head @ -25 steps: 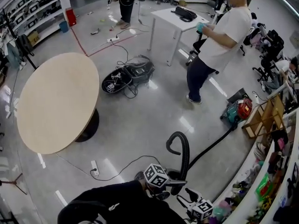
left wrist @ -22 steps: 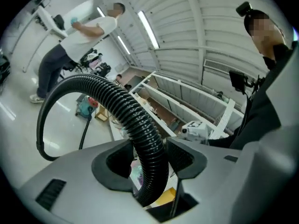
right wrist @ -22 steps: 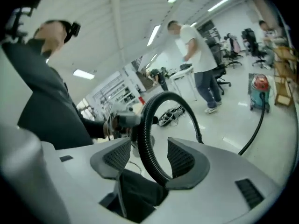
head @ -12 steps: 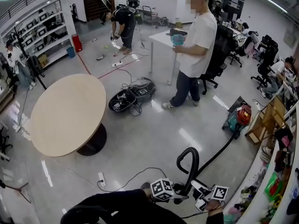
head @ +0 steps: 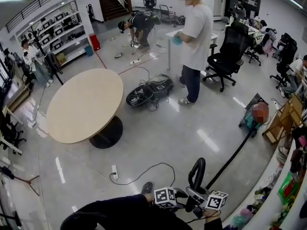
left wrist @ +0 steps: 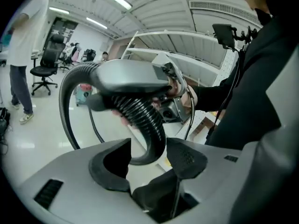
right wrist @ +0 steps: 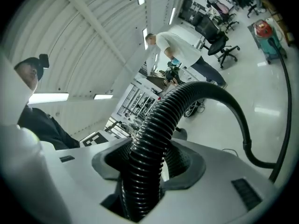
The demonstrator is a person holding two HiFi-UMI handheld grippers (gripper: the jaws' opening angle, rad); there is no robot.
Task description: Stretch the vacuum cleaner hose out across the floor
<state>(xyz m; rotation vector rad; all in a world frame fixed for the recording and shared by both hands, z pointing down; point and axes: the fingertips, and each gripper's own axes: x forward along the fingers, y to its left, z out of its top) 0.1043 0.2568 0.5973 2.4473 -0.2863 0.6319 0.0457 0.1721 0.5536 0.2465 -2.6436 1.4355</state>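
- Side by side: left tongs (left wrist: 149, 148), right tongs (right wrist: 147, 157), both pinching black ribbed vacuum hose (head: 229, 161); right just closing tighter.
- Arched above the grip, then straight diagonally up-right across glossy grey floor (head: 158, 143).

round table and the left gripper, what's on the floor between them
A white power strip and its thin black cable, which curls across the floor; otherwise that stretch is bare. The head view shows it.

The ribbed vacuum hose (head: 197, 169) is black, the vacuum cleaner (right wrist: 265, 31) teal and red, the round table (head: 86, 104) beige, the floor (head: 158, 143) pale grey.
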